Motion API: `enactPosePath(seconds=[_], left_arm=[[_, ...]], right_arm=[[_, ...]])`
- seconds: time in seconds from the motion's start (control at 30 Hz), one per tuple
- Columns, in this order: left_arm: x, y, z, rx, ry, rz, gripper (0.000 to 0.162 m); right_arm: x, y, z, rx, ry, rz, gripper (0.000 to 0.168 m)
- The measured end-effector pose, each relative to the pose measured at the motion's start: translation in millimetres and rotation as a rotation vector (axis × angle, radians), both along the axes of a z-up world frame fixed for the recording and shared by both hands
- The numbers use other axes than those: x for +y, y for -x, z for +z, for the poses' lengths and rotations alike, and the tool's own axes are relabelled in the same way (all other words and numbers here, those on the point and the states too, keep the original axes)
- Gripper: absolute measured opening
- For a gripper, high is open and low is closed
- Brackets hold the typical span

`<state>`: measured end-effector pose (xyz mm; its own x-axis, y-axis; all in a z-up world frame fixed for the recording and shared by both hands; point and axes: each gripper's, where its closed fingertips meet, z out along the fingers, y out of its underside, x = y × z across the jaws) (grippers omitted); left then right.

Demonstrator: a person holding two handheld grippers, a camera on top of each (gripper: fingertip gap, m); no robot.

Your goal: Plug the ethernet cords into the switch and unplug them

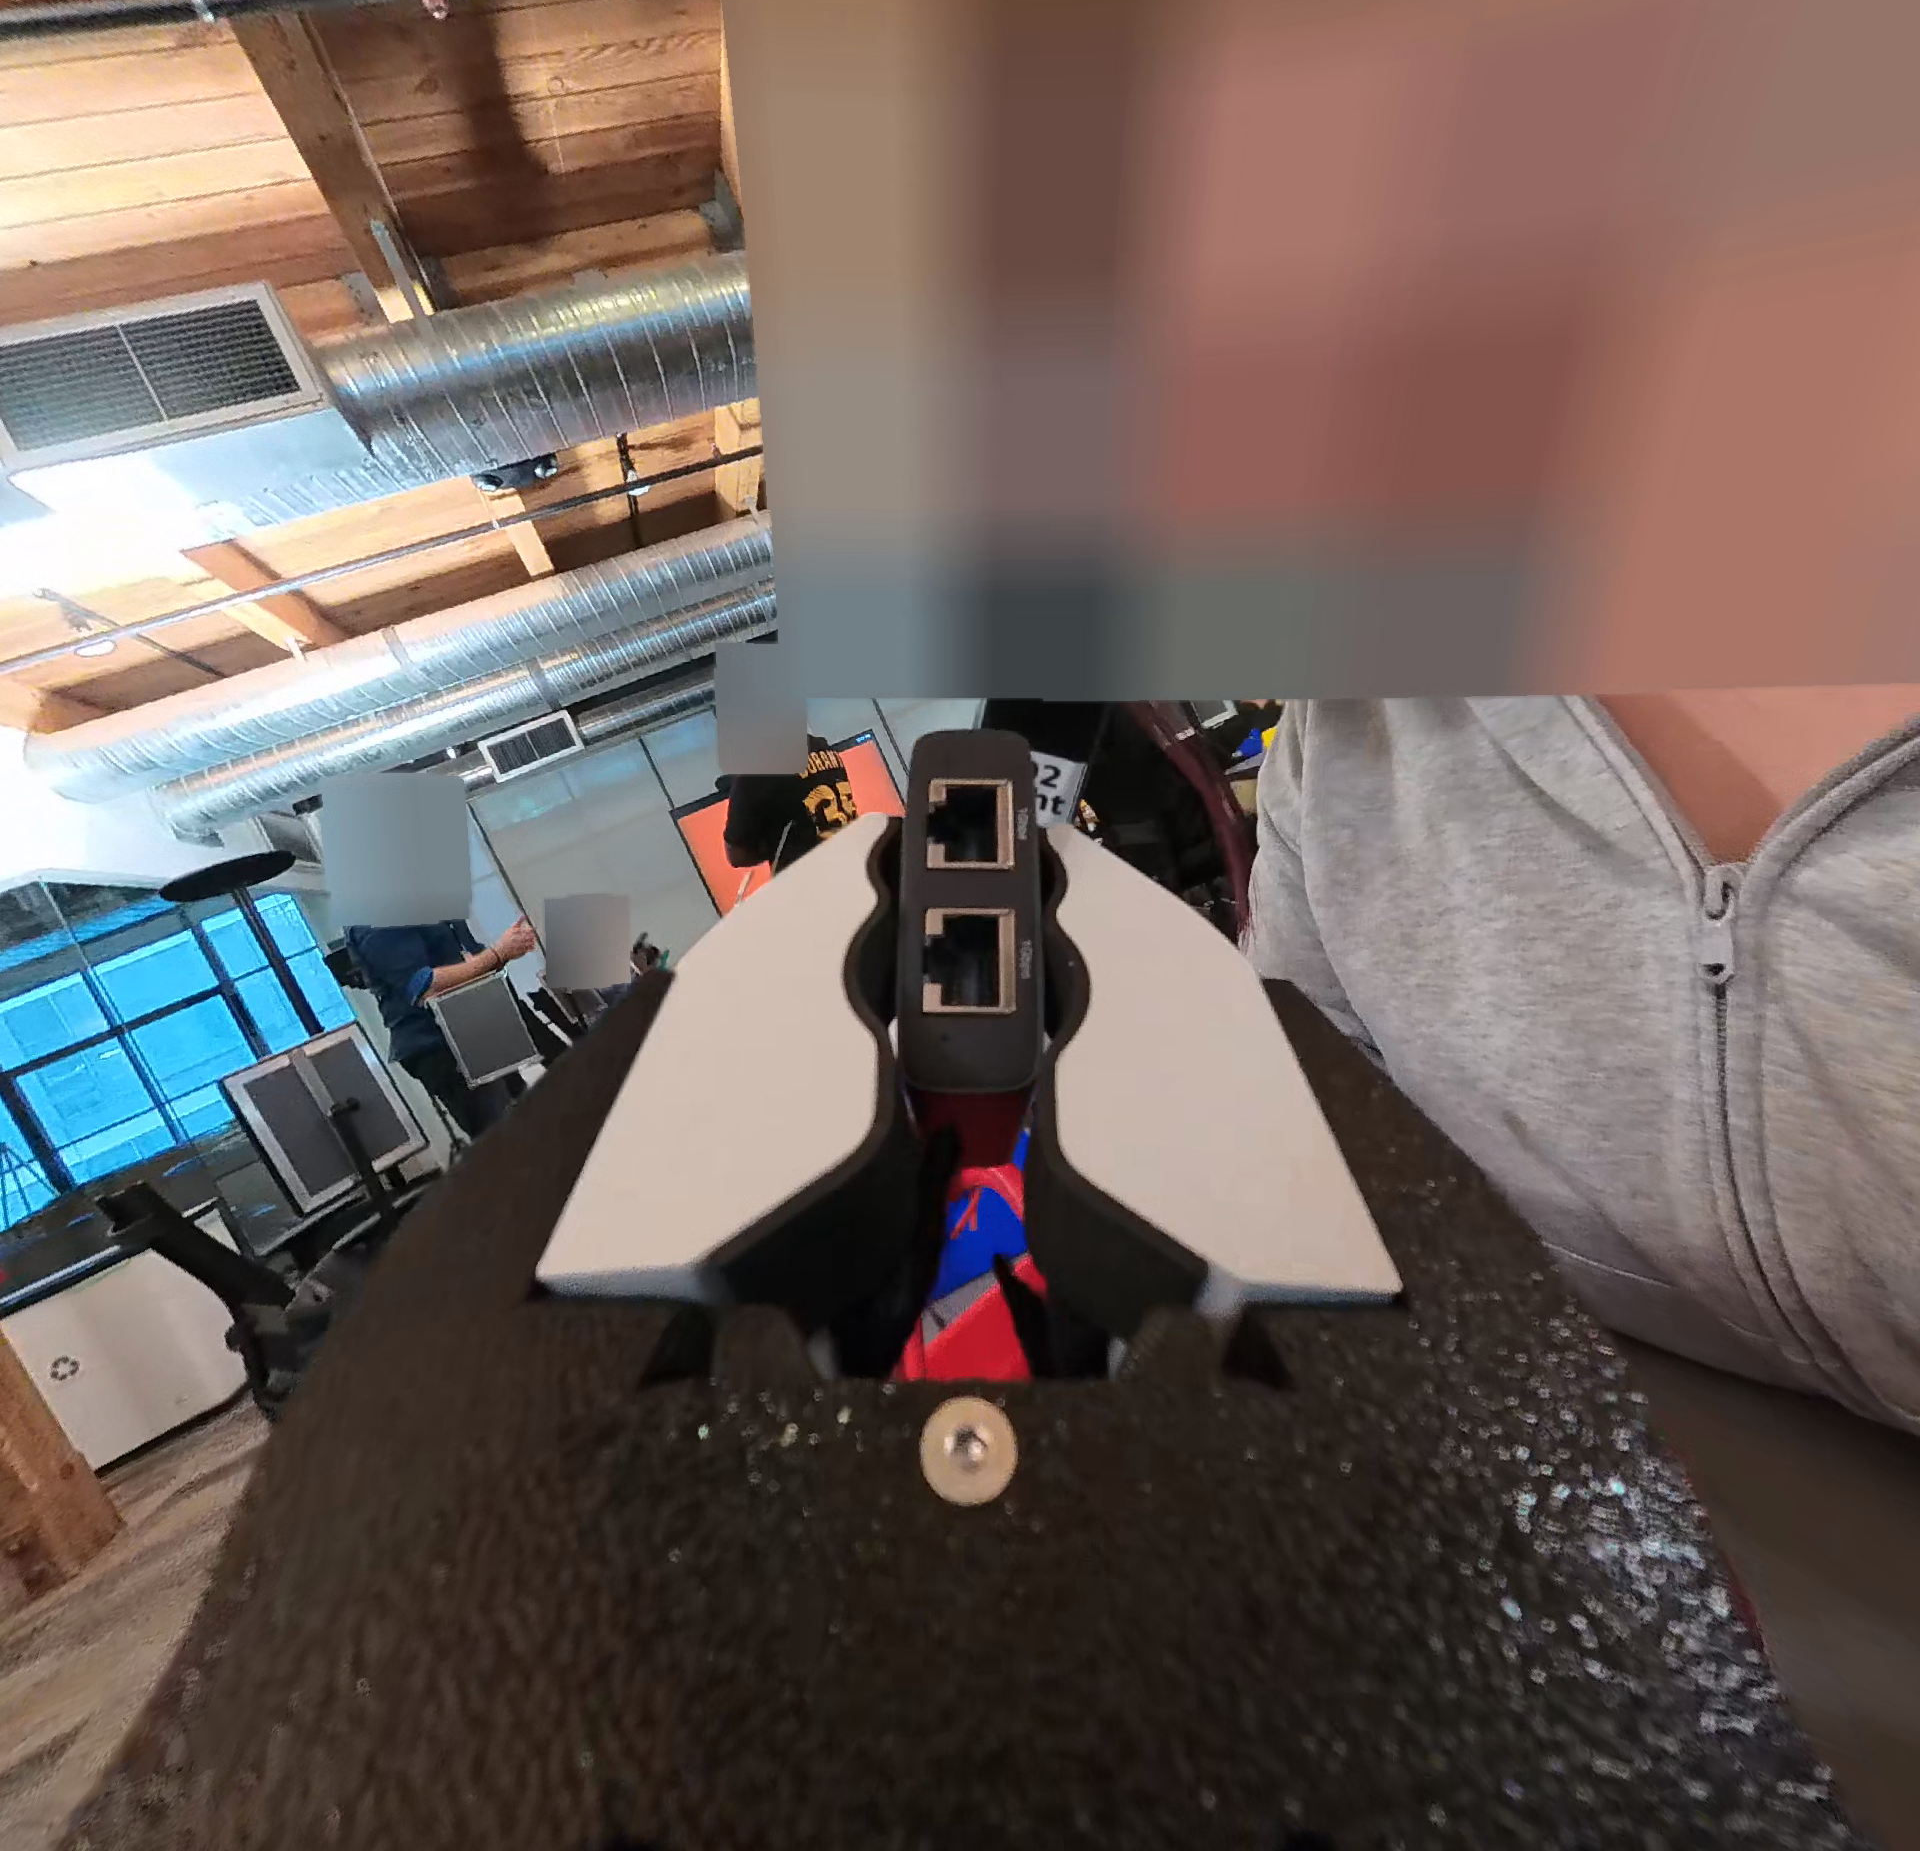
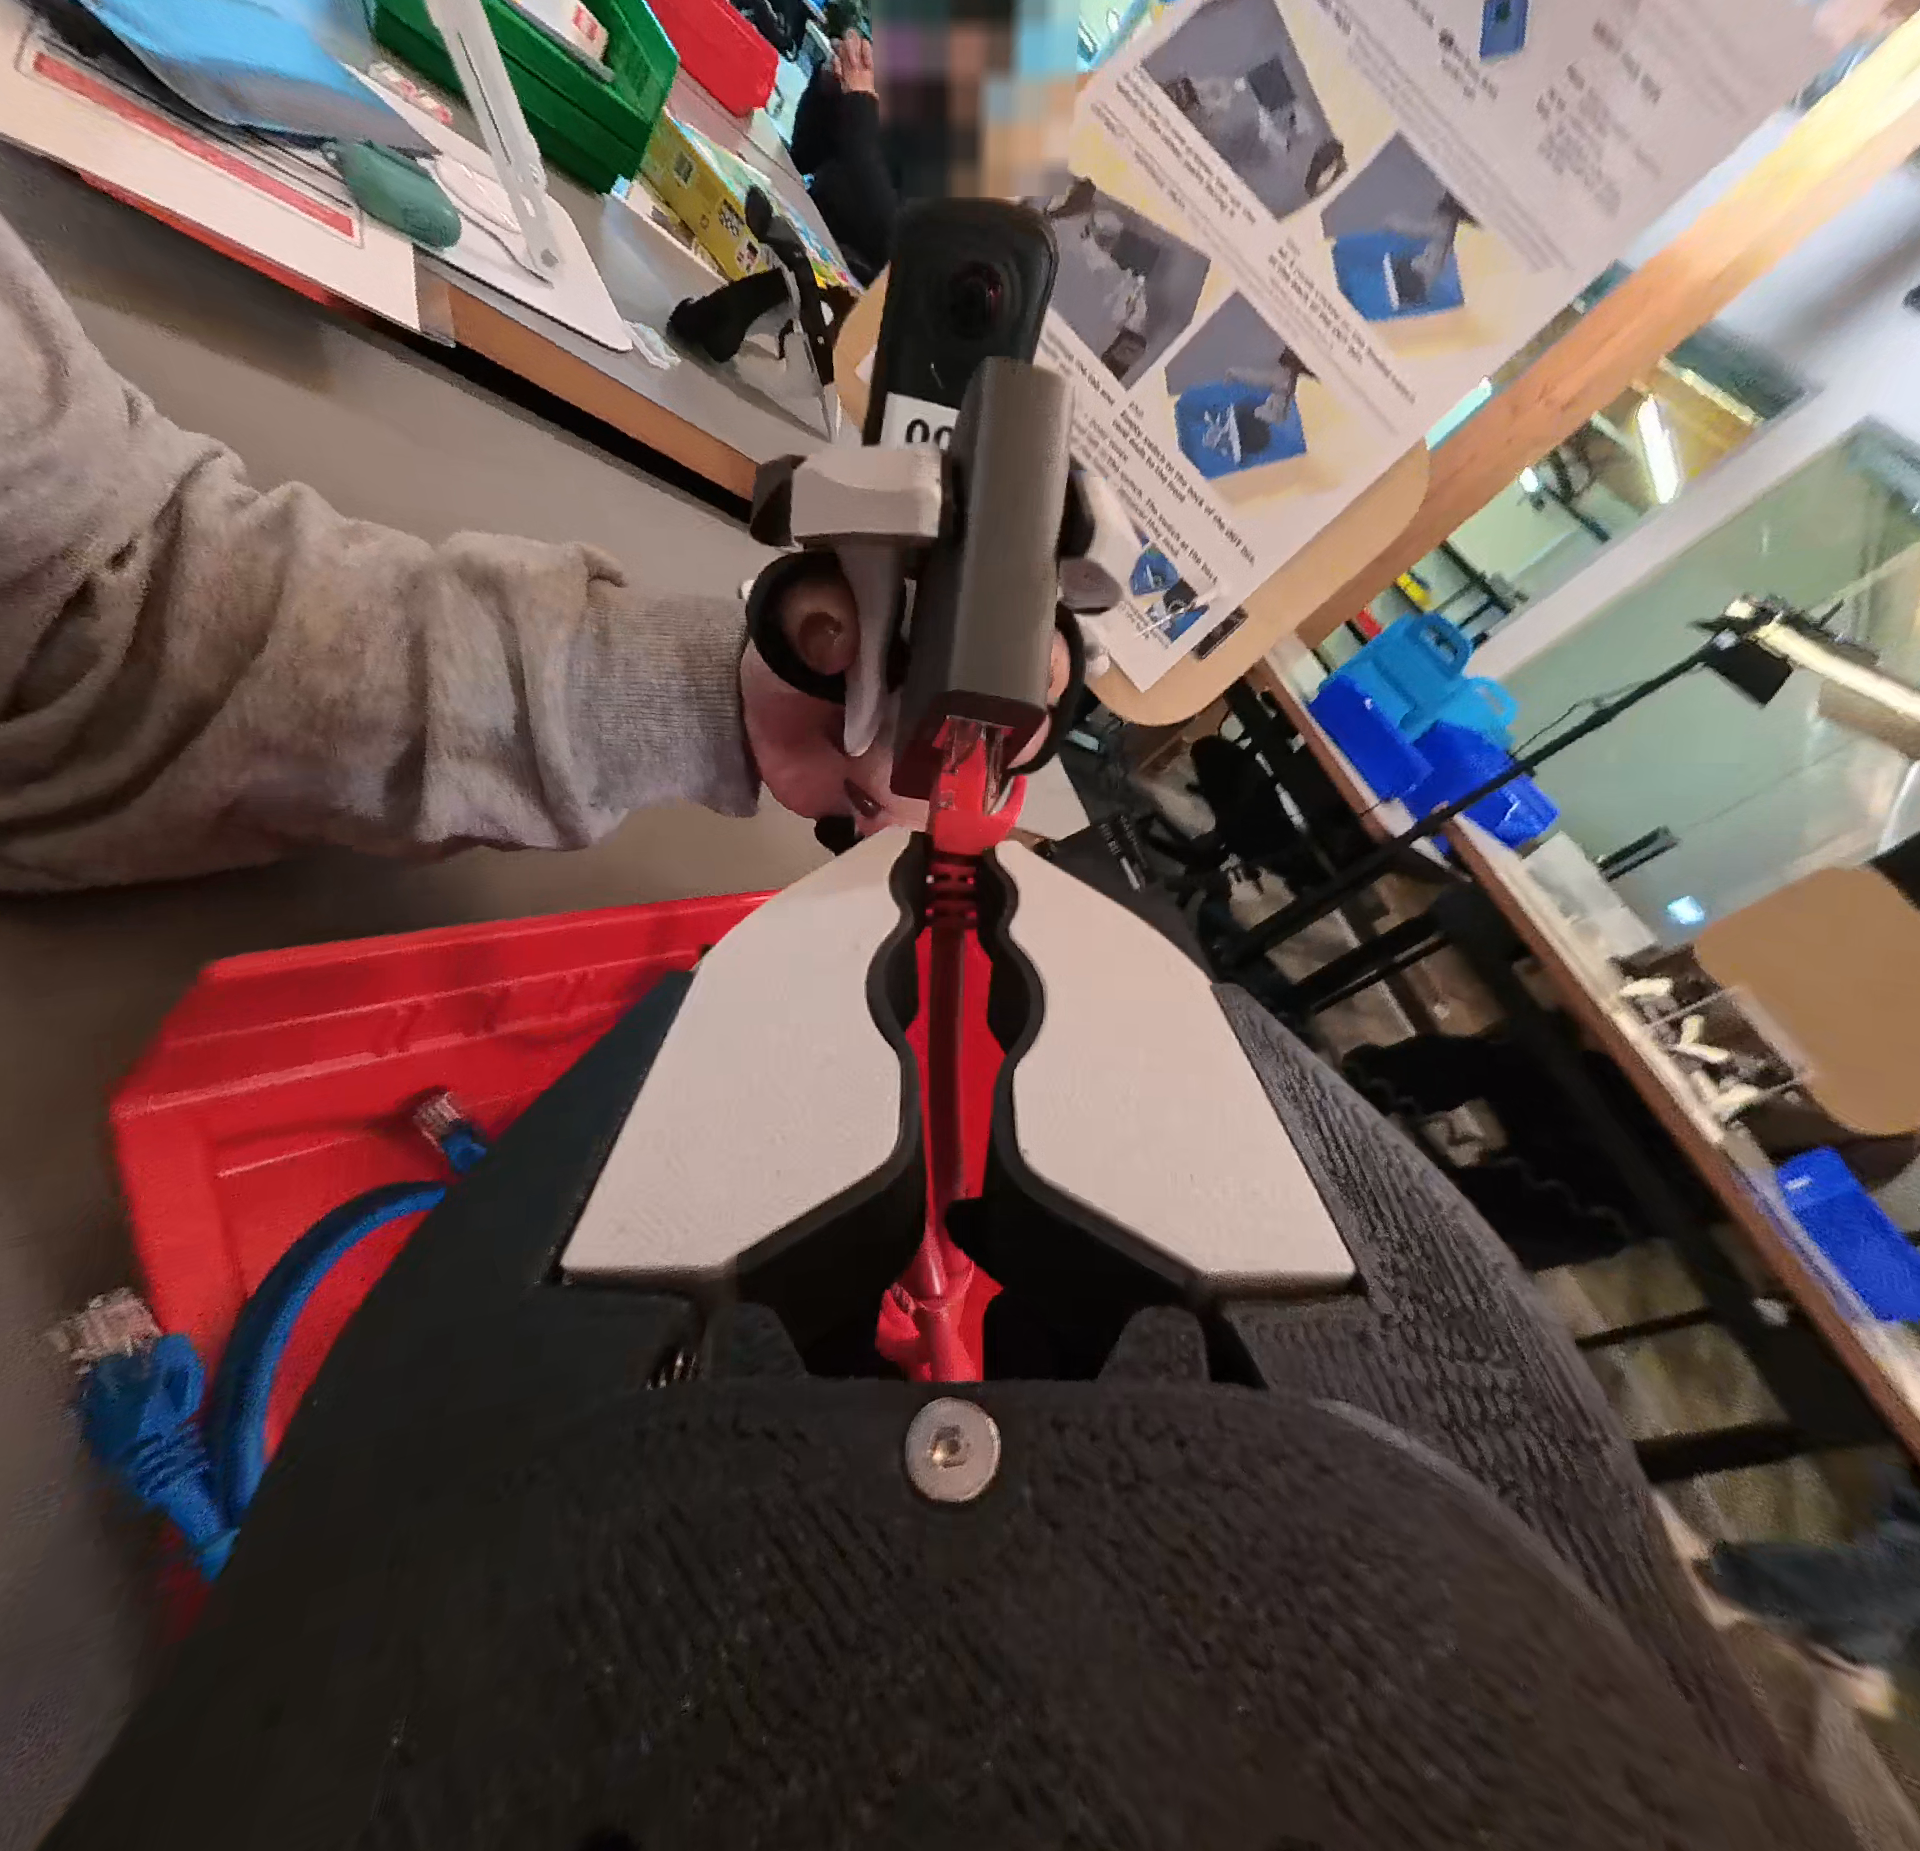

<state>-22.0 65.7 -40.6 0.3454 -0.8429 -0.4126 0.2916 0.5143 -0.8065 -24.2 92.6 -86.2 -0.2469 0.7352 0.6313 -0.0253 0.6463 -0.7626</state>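
1. Grippers: two, left gripper and right gripper.
2. Dark adapter: one, with two network ports.
3. Network cables: one red cable, two blue cable plugs.
4. Red bin: one.
5. Ceiling ducts: three.

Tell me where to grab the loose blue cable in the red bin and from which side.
Take the blue cable on the ribbed boot just behind its clear plug, which hangs over the red bin rim. Come from above, jaws across the boot: it looks stiffer and thicker than the cord, and likely clear of the wall.
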Motion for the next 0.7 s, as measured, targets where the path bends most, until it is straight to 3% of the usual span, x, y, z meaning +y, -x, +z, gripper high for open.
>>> enactPosePath(seconds=[0.13, 0.23, 0.57, 0.7], left_arm=[[0, -1, 0, -0.033, 0.005, -0.036, 0.021], [9, 2, -6, -0.015, 0.034, 0.011, 0.022], [4, 1, -4, 0.08, -0.006, 0.128, 0.021], [8, -2, -7, 0.092, -0.01, 0.144, 0.021]], right_arm=[[0, -3, 1, 0.042, -0.091, -0.003, 0.008], [9, 0, -6, -0.025, -0.036, -0.041, 0.009], [1, 10, 5, 0.033, 0.117, -0.026, 0.015], [5, 11, 1, 0.025, 0.076, -0.067, 0.015]])
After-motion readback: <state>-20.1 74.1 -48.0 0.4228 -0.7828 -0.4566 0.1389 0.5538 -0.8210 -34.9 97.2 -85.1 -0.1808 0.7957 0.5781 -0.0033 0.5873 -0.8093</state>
